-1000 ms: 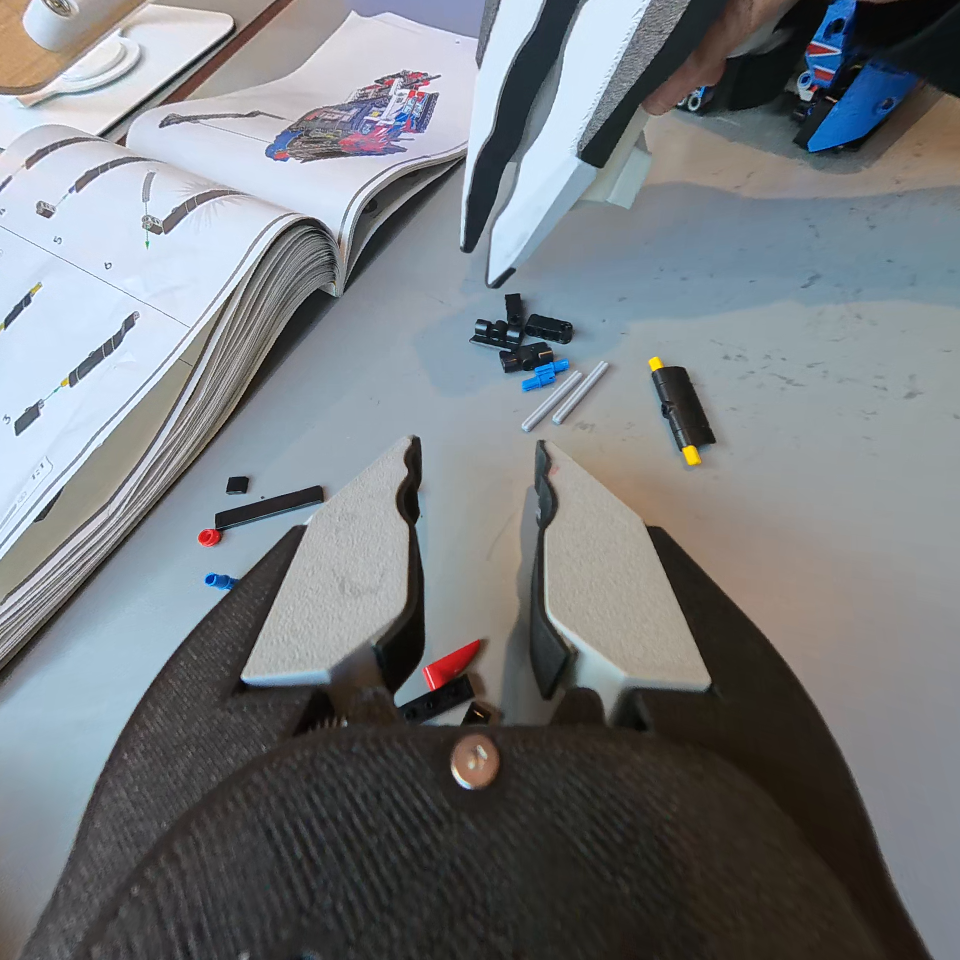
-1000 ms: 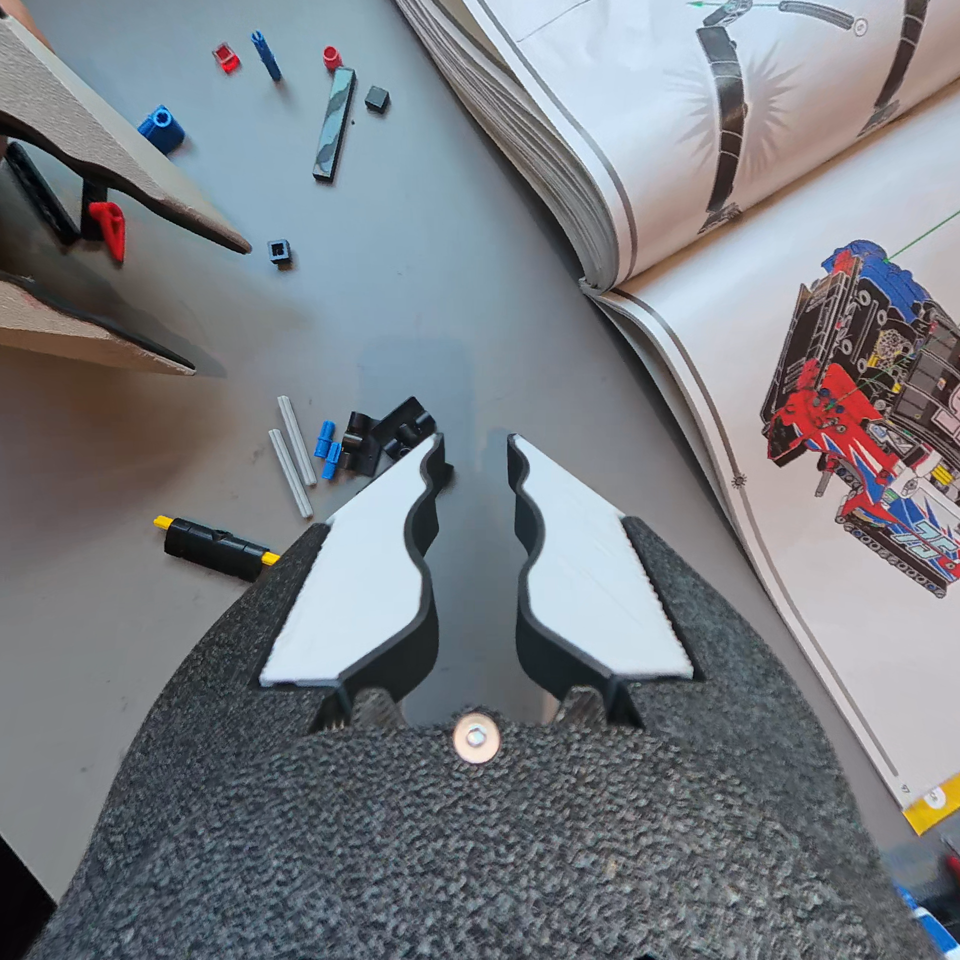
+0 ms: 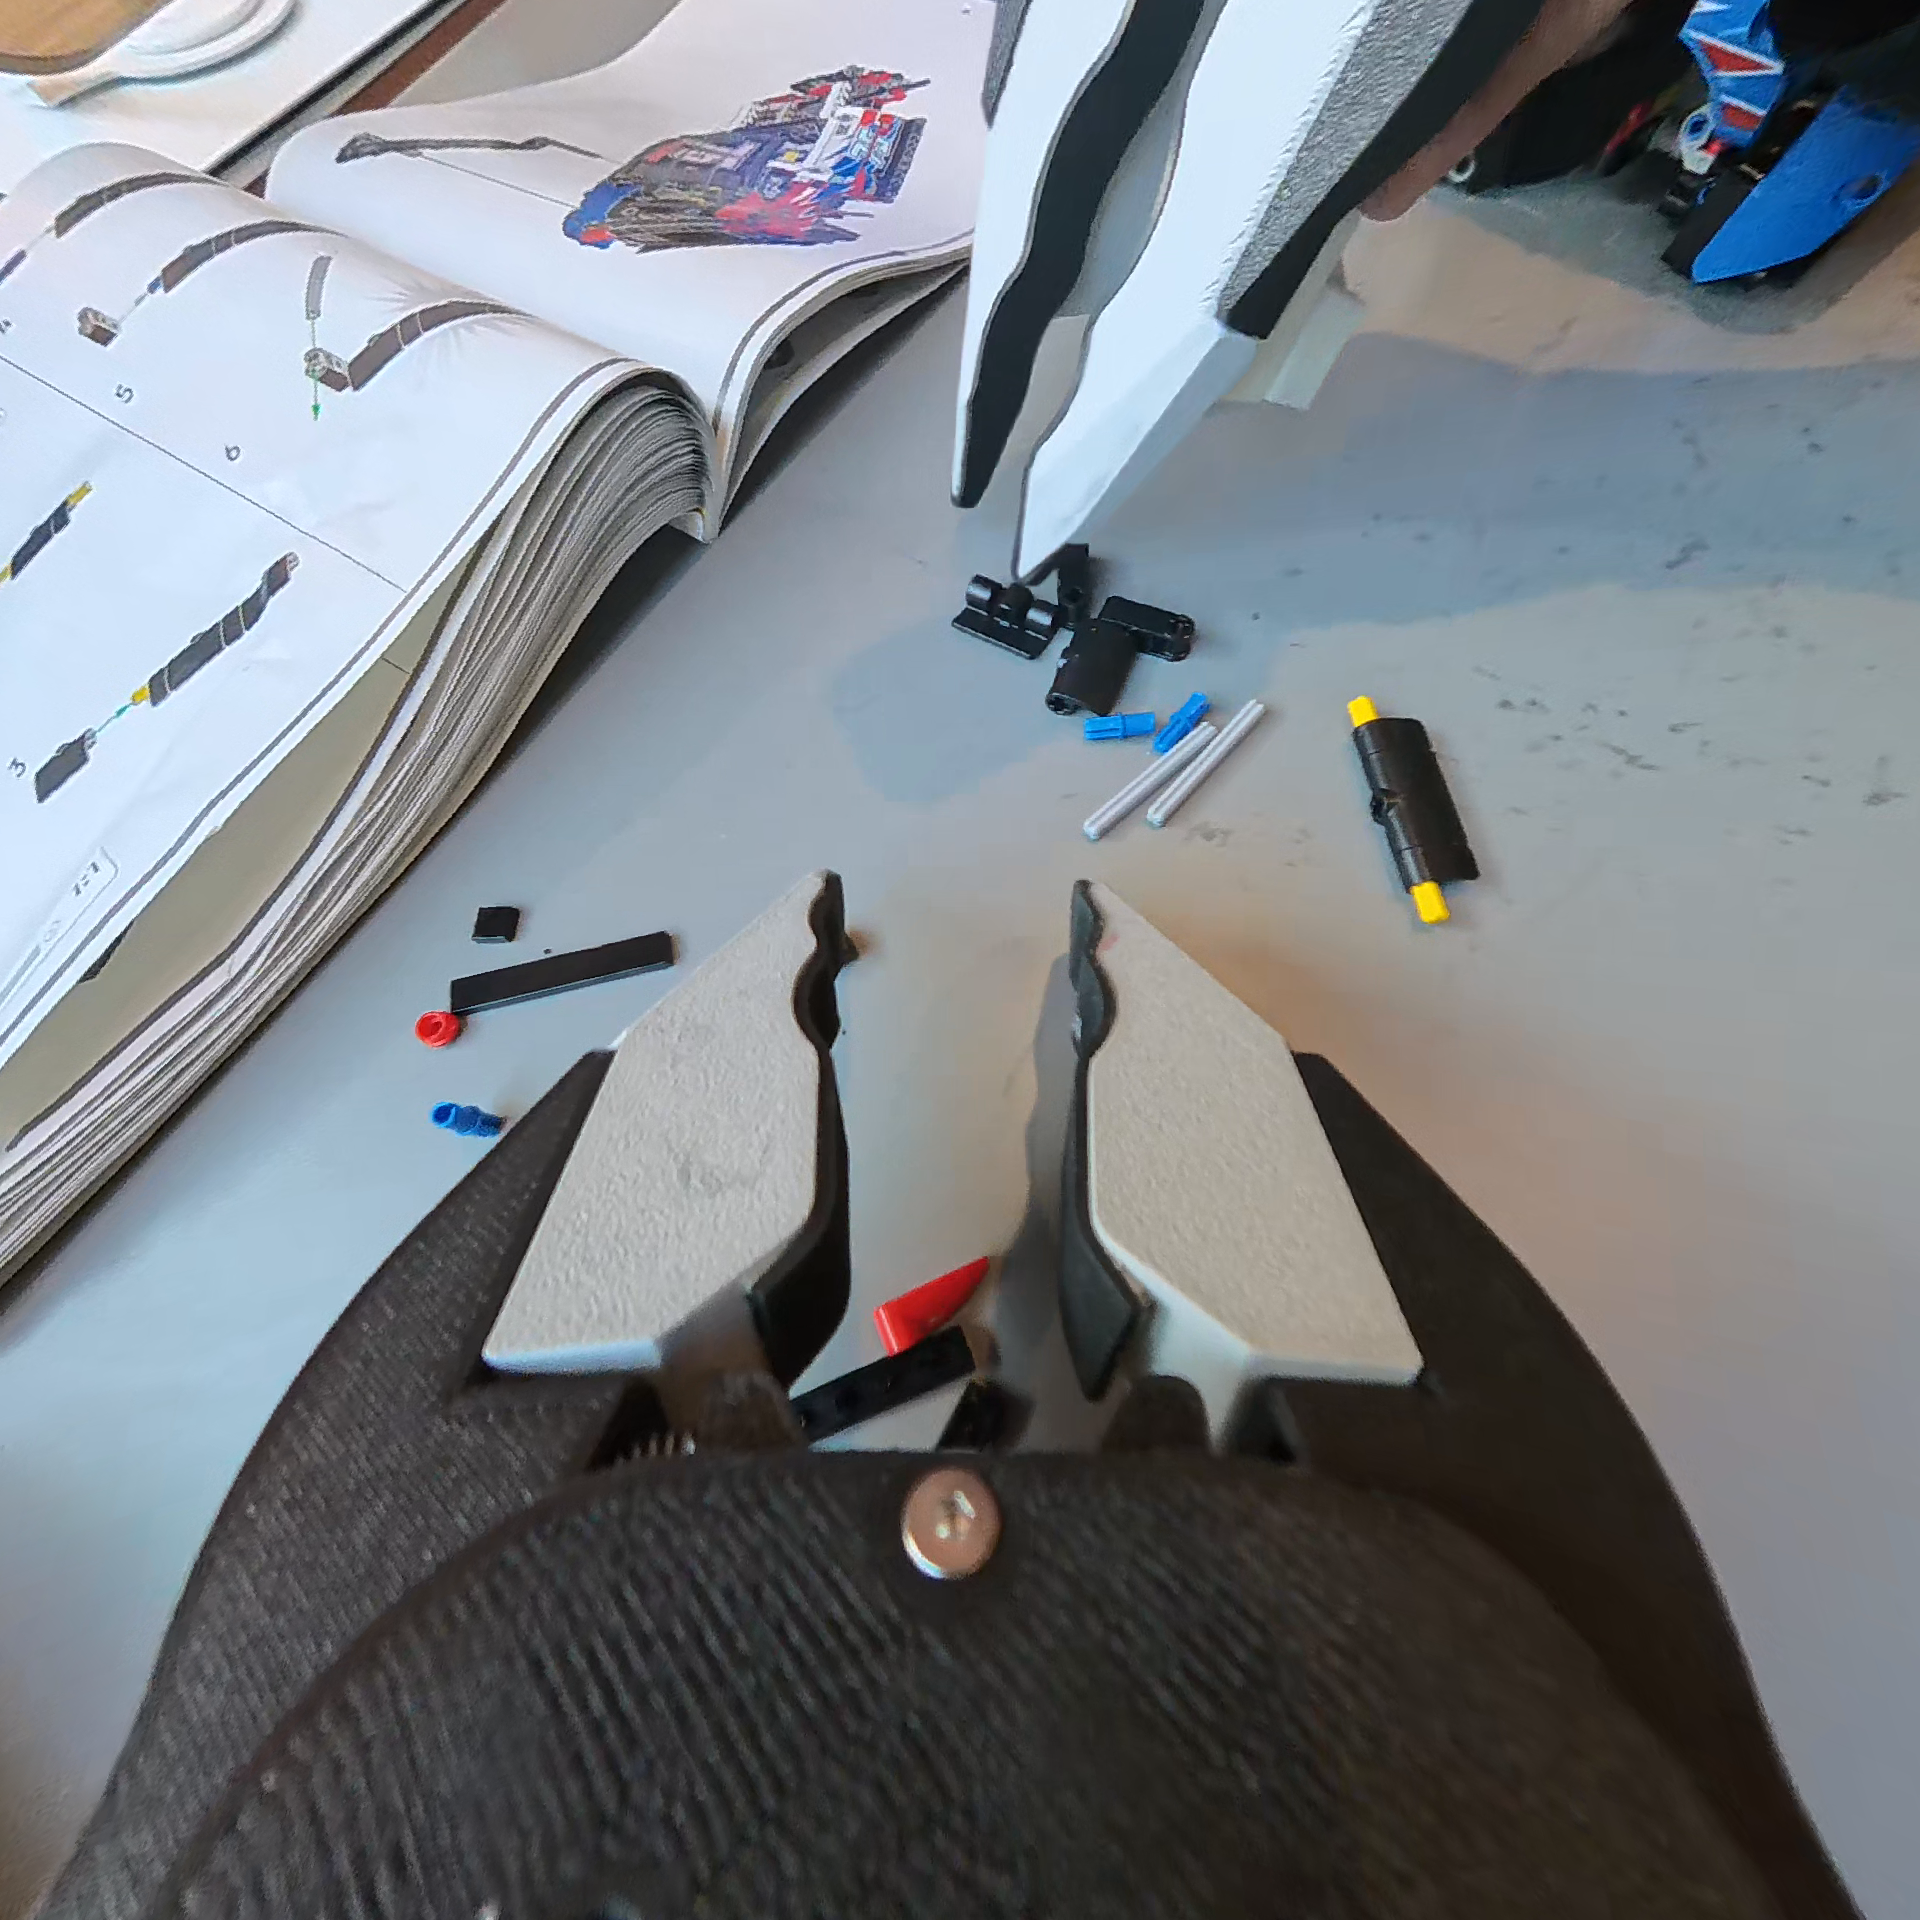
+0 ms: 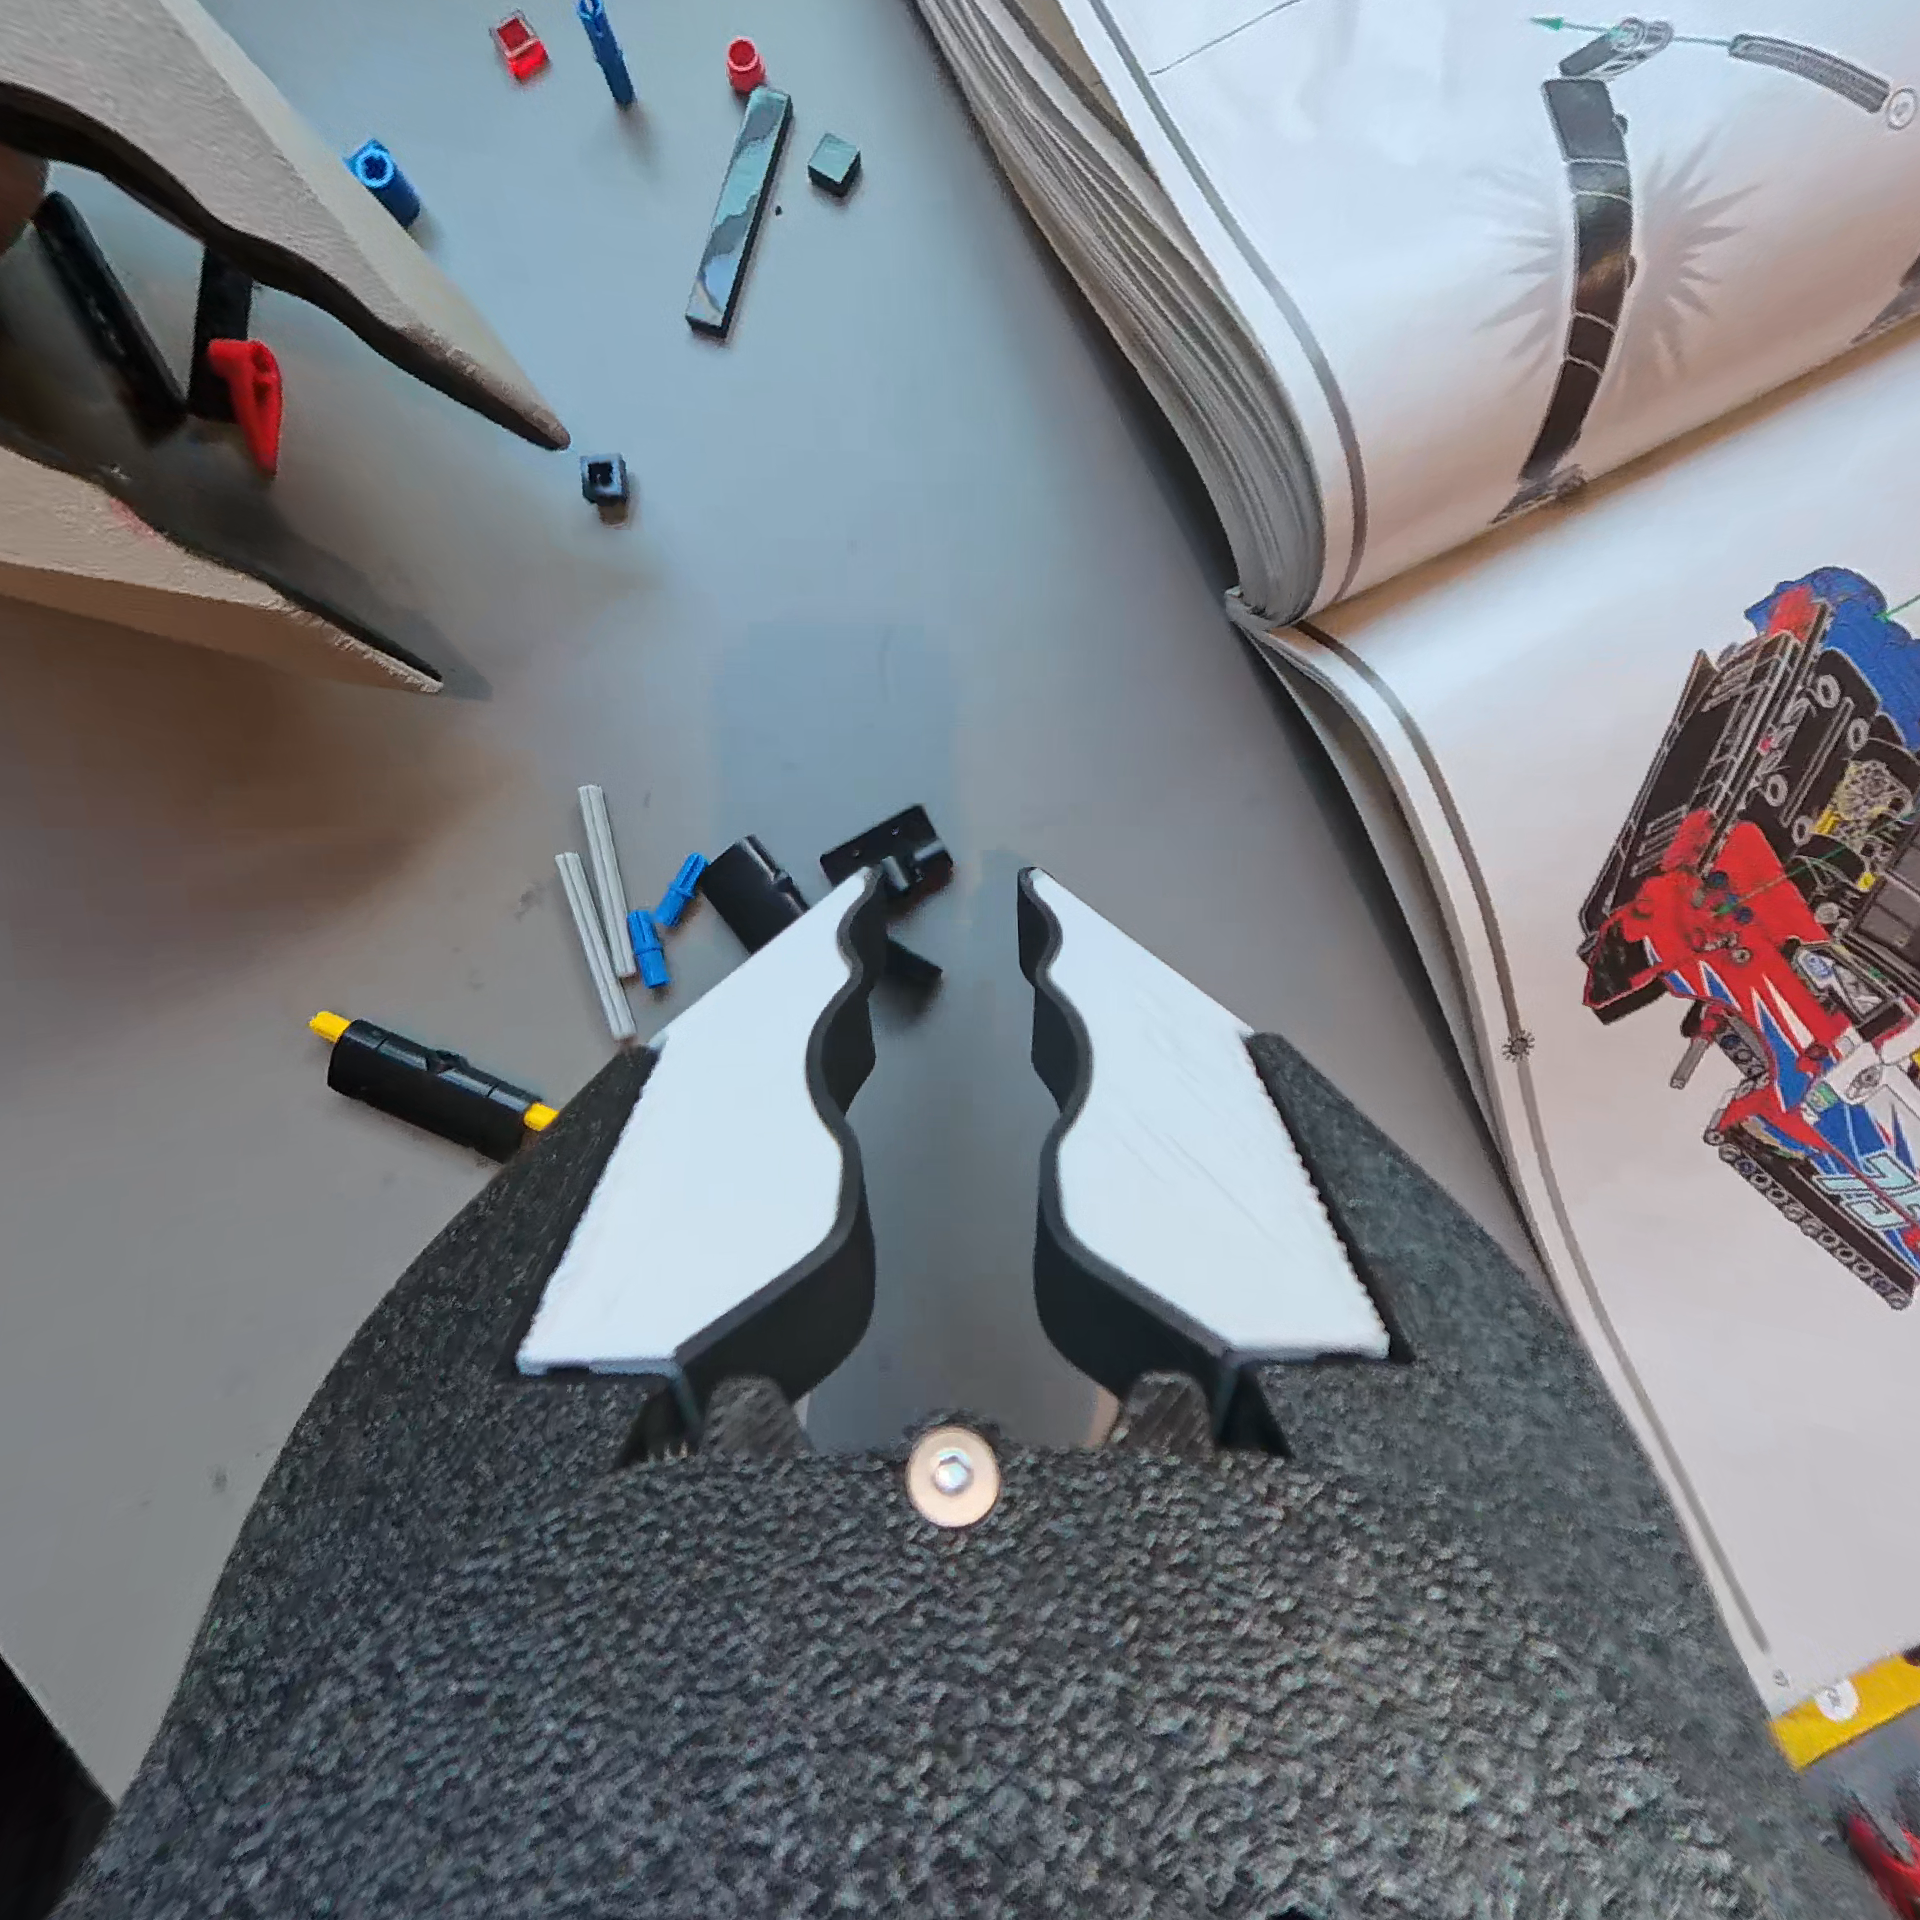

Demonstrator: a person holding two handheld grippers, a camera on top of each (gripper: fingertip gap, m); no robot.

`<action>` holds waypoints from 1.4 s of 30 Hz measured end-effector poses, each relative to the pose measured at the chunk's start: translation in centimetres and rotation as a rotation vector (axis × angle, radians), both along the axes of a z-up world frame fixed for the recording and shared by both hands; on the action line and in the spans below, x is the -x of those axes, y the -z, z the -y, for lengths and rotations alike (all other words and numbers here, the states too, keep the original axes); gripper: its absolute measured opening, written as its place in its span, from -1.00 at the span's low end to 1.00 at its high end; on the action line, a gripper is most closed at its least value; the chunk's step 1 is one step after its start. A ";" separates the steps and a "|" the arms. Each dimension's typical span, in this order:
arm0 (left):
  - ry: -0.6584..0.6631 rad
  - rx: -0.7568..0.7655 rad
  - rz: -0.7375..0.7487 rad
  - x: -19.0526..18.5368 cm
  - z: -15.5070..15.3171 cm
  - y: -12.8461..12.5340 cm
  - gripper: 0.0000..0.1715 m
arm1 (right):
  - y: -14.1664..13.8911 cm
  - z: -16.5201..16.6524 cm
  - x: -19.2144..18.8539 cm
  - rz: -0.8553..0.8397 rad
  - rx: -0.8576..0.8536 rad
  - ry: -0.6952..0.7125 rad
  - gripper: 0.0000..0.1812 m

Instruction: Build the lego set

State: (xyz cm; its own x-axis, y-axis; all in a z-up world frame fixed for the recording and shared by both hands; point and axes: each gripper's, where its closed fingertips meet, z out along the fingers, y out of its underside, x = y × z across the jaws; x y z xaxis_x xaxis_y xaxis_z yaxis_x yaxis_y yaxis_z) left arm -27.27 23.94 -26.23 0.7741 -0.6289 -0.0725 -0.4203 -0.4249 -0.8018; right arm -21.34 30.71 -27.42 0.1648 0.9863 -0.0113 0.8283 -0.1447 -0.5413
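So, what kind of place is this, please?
Probably a hobby or work table for model building, not a kitchen or factory. A thick instruction booklet lies open on the grey tabletop, small loose building pieces are scattered beside it, and a partly built blue model stands behind.

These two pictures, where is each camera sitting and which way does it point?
Left wrist view: rides on the left tool, looking forward and down at the grey tabletop; its grey fingers show, open.
Right wrist view: rides on the right tool, looking down; its white fingers show, open.
Shared: open instruction booklet, two grey axle rods, black cylinder with yellow ends.
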 end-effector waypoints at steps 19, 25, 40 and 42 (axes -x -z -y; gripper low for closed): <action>-0.112 -0.060 0.052 1.9 -1.4 -1.4 -0.52 | -8.7 -3.8 4.1 -0.668 -0.464 0.172 -0.70; -0.126 -0.053 0.092 2.3 -1.8 -1.5 -0.54 | -7.1 -4.9 5.7 -0.522 -0.438 0.131 -0.88; -0.150 -0.002 0.216 3.8 -2.1 -1.8 -0.55 | 0.5 -6.5 12.8 -0.160 -0.492 -0.174 -1.00; -0.153 -0.003 0.222 3.8 -2.1 -1.8 -0.55 | 0.5 -6.4 12.7 -0.122 -0.565 -0.214 -1.00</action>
State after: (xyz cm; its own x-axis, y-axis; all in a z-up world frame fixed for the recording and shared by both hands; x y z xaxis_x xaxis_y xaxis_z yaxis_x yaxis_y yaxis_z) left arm -31.10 26.08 -24.40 0.8572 -0.5036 0.1078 -0.1655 -0.4676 -0.8683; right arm -34.05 37.15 -27.95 -0.0067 0.8562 0.5165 0.7343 0.3548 -0.5787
